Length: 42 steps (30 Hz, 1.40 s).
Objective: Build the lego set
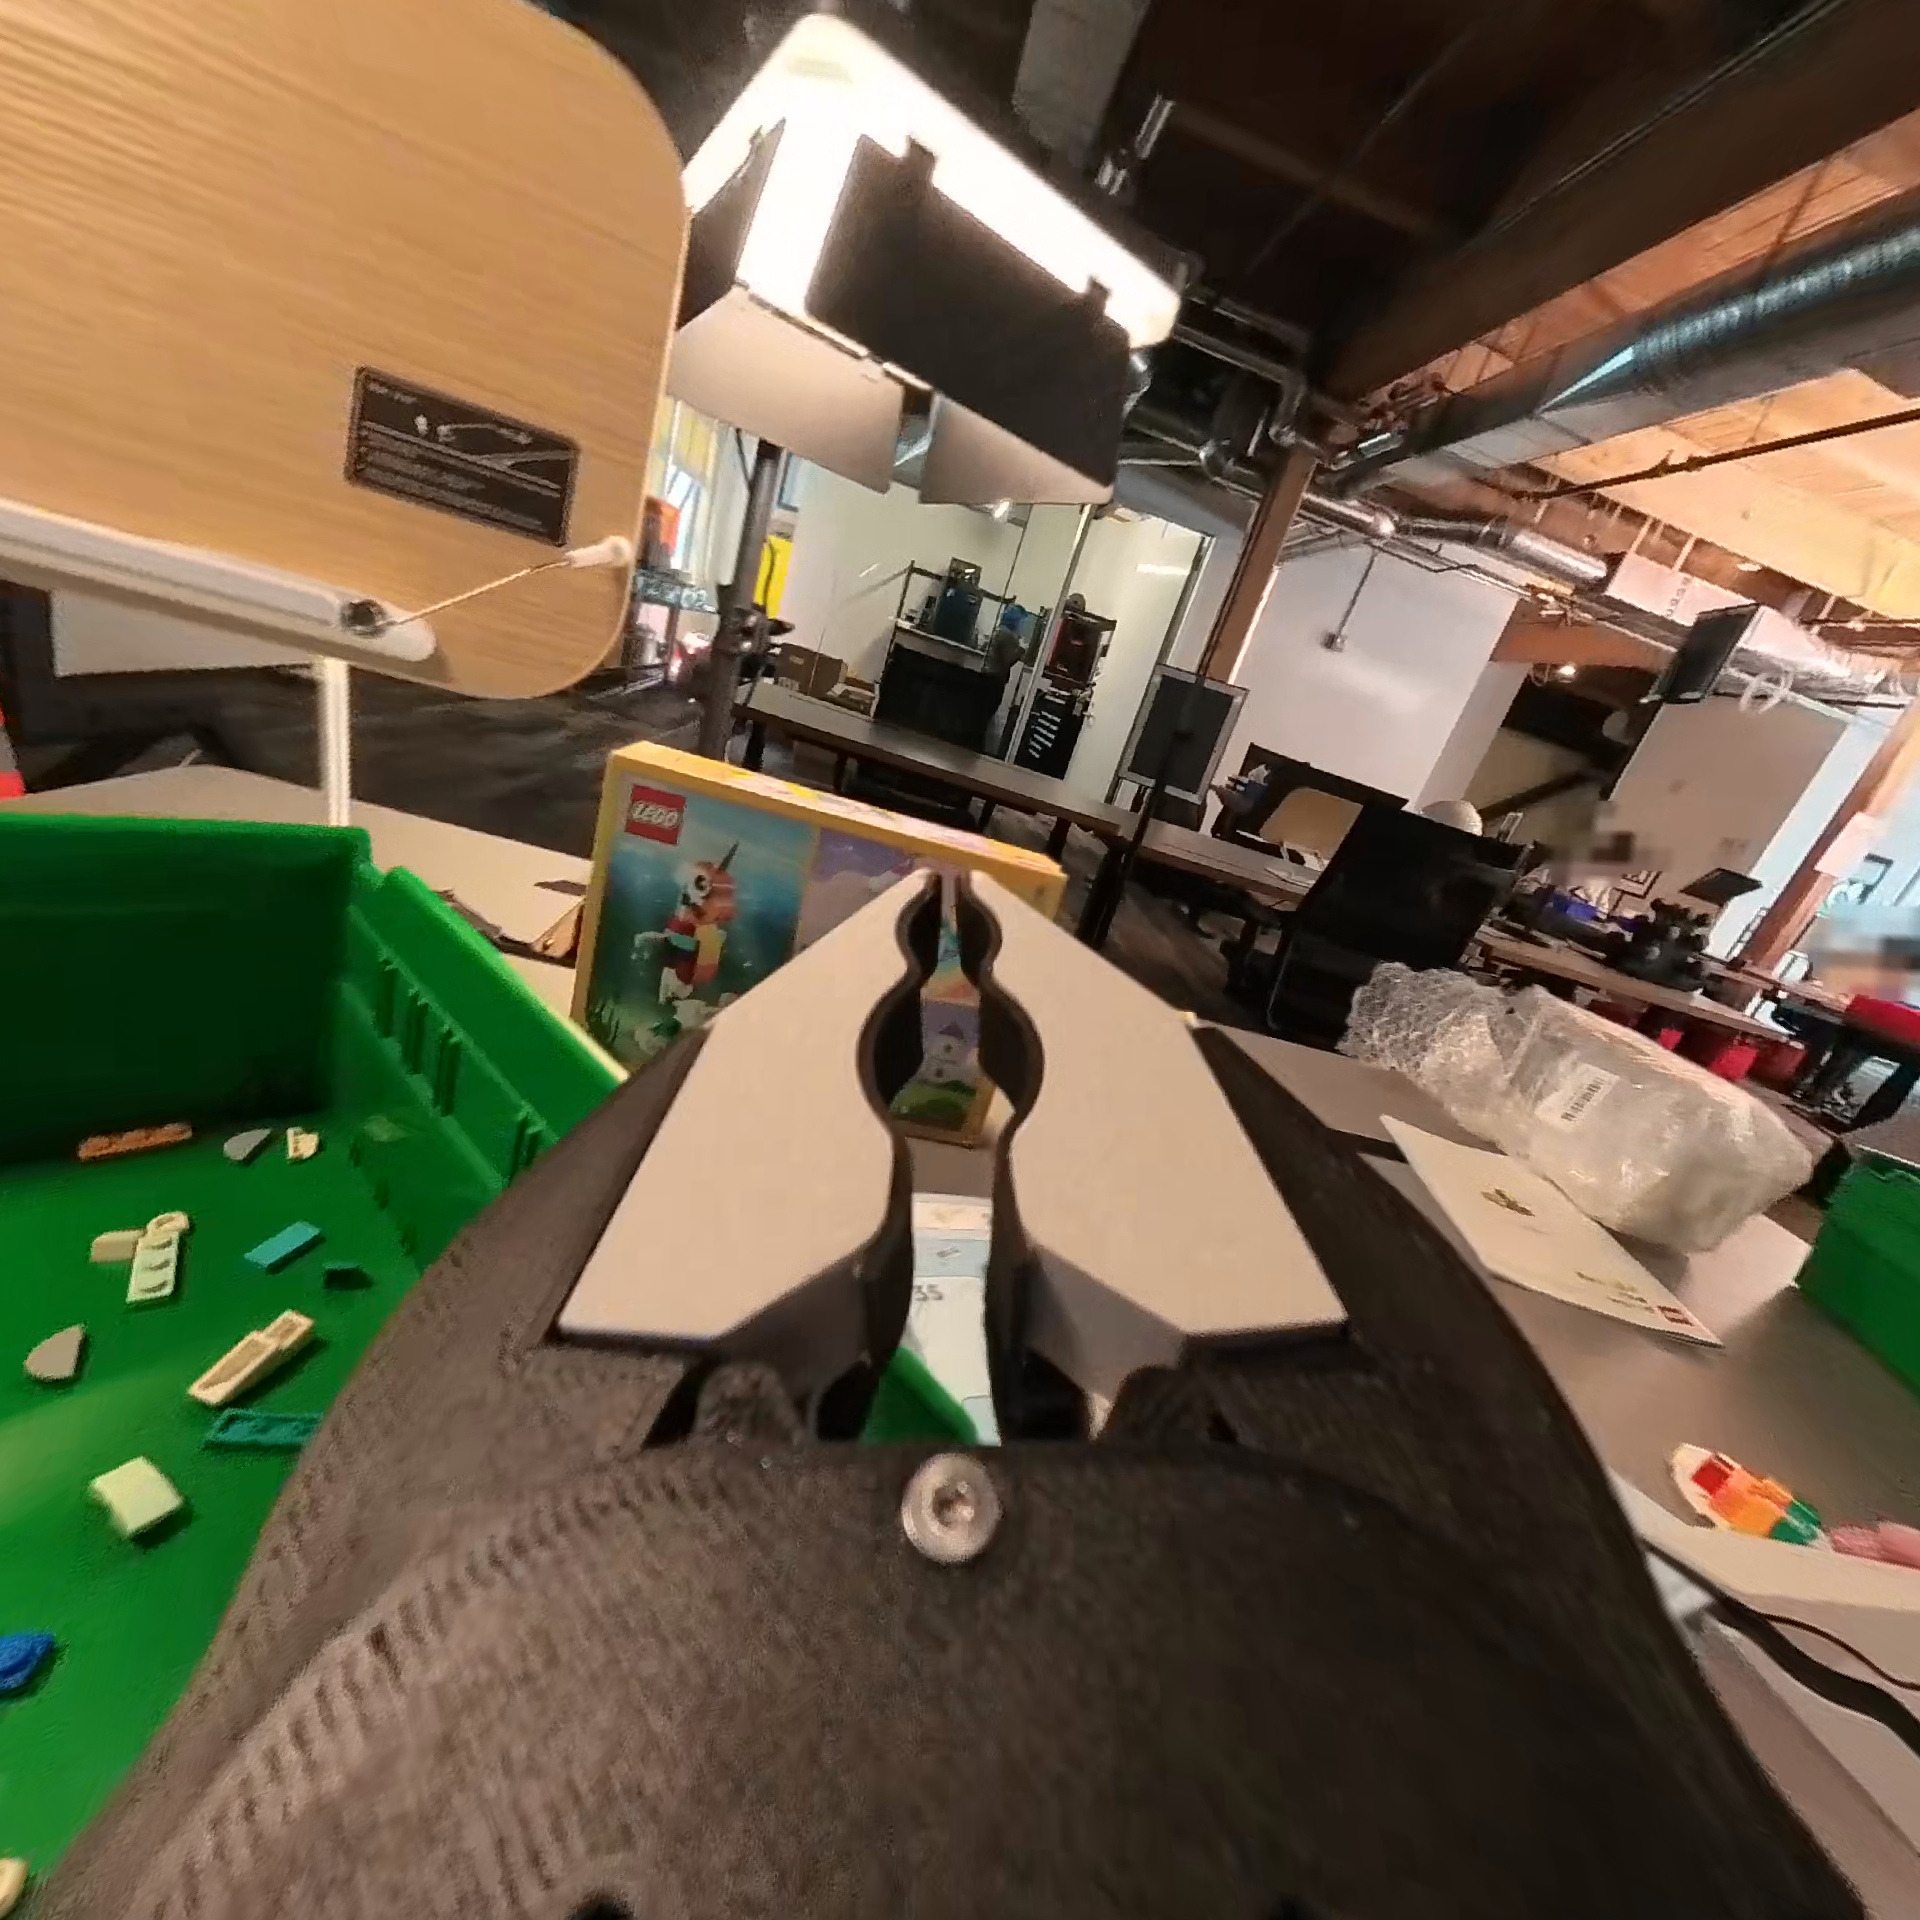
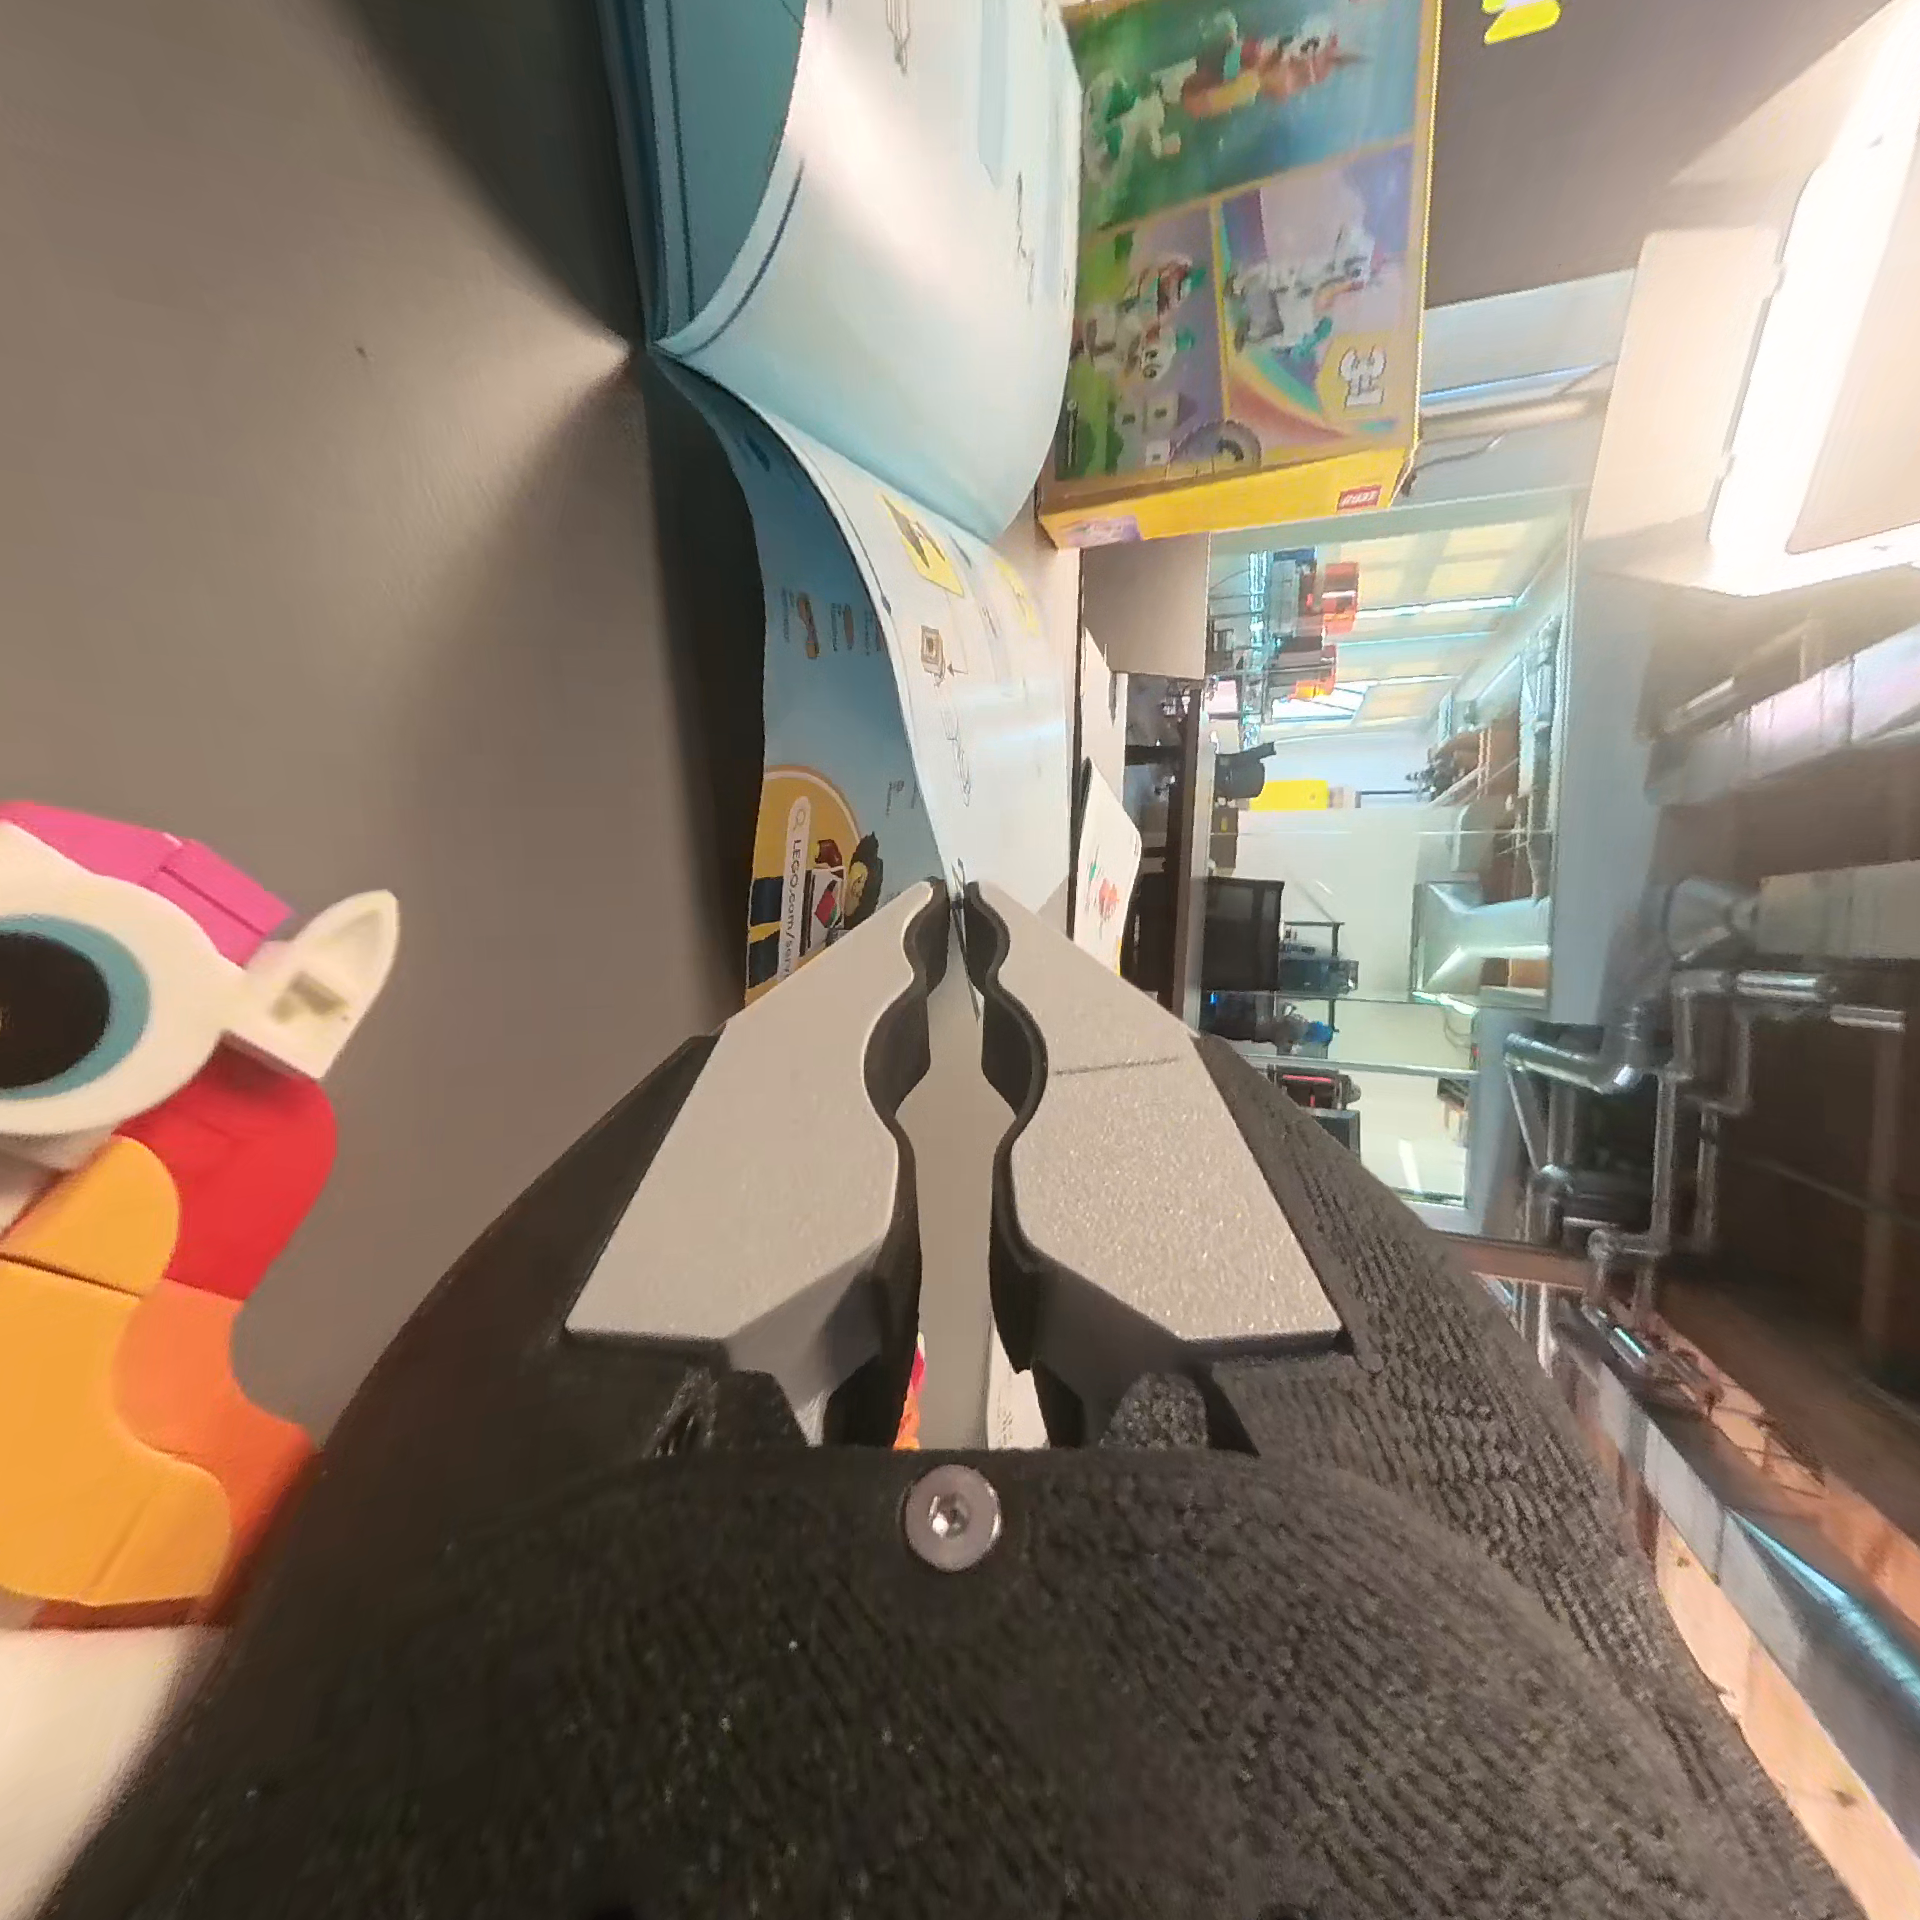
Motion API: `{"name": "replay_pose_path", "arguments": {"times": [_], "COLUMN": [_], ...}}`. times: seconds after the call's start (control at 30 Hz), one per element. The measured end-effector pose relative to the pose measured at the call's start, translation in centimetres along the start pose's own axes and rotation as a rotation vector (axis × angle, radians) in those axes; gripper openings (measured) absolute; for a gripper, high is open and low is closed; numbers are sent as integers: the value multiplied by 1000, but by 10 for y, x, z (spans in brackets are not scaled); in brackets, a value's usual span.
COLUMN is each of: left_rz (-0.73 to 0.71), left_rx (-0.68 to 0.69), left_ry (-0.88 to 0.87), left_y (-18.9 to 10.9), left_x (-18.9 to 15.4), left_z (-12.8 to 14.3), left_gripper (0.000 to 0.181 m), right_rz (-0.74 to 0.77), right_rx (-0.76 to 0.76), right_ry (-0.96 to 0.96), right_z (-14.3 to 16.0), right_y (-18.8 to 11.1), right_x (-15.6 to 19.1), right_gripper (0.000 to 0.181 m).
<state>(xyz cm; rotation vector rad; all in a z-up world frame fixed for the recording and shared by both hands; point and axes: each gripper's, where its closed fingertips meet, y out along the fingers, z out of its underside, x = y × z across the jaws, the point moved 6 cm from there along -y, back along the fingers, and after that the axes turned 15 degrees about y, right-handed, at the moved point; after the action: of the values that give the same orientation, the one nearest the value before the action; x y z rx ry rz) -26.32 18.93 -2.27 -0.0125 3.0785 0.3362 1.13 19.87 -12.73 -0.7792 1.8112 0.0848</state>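
In the left wrist view my left gripper (image 1: 948, 881) is shut, and nothing shows between its tips. It hangs above the table beside a green bin (image 1: 436, 997) that holds several loose lego pieces (image 1: 249, 1366). The lego box (image 1: 717, 904) stands upright just beyond the tips. A partly built colourful model (image 1: 1745, 1512) lies at the lower right. The right wrist view is rolled sideways. My right gripper (image 2: 956, 902) is shut with nothing seen in it. The same model (image 2: 145, 1195), with a white eye piece and pink, red and orange bricks, sits close on its left. The open instruction booklet (image 2: 894, 436) and the box (image 2: 1247, 270) lie ahead.
A white leaflet (image 1: 1538, 1236) and a bubble-wrap bag (image 1: 1600, 1122) lie on the grey table (image 1: 1662, 1382) to the right. A second green bin (image 1: 1870, 1257) is at the right edge. A wooden chair seat (image 1: 312, 291) and a studio light (image 1: 935, 208) are above. About 30 centimeters separates my left fingertips from my right.
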Motion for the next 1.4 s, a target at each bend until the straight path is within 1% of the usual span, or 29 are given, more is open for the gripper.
{"name": "replay_pose_path", "arguments": {"times": [0.07, 0.13, 0.17, 0.23, 0.3, 0.47, 0.53, 0.6, 0.67, 0.73, 0.87, 1.0, 1.03, 1.1, 1.17, 1.2, 1.23, 1.3, 1.33, 1.4], "left_rz": [-1, 54, 107, 274, 387, 564, 621, 658, 692, 705, 740, 767, 781, 797, 803, 807, 812, 826, 832, 845], "left_rx": [10, 22, 43, 130, 226, 359, 467, 588, 684, 747, 760, 760, 761, 764, 764, 765, 765, 764, 761, 755], "left_ry": [5, 21, 38, 110, 241, 598, 692, 743, 736, 691, 577, 573, 569, 568, 575, 572, 566, 557, 556, 559], "left_y": [1, 2, 4, 9, 10, 1, -3, -6, -7, -7, -6, -8, -9, -11, -11, -11, -11, -11, -11, -12], "left_x": [2, -5, -12, -37, -61, -117, -133, -140, -142, -139, -139, -142, -144, -147, -148, -148, -149, -150, -150, -151], "left_z": [2, 3, 5, 15, 28, 60, 83, 104, 120, 129, 128, 128, 128, 128, 129, 129, 130, 130, 130, 130], "left_gripper": [2, 2, 1, 0, 0, 0, 0, 0, 0, 0, 0, 0, 0, 0, 0, 0, 0, 0, 0, 0], "right_rz": [-1, -2, -3, -5, -8, -20, -29, -40, -50, -65, -126, -233, -281, -382, -454, -479, -495, -497, -475, -438], "right_rx": [3, 5, 5, 8, 10, 17, 25, 35, 46, 61, 80, 135, 160, 248, 294, 261, 195, 17, -75, -234], "right_ry": [0, 2, 2, 3, 4, 8, 7, 7, 11, 20, 64, 114, 147, 258, 437, 546, 652, 816, 869, 916], "right_z": [1, 1, 1, 2, 3, 5, 6, 8, 10, 13, 18, 26, 29, 35, 41, 41, 38, 30, 25, 10], "right_y": [0, 1, 1, 1, 1, 2, 2, 2, 1, -2, -7, -13, -15, -22, -34, -40, -47, -59, -62, -56], "right_x": [1, 1, 1, 1, 2, 3, 3, 4, 3, 2, 1, 5, 6, 7, -2, -9, -19, -42, -53, -69], "right_gripper": [0, 0, 0, 0, 0, 0, 0, 0, 0, 0, 0, 0, 0, 7, 13, 15, 16, 19, 19, 20]}}
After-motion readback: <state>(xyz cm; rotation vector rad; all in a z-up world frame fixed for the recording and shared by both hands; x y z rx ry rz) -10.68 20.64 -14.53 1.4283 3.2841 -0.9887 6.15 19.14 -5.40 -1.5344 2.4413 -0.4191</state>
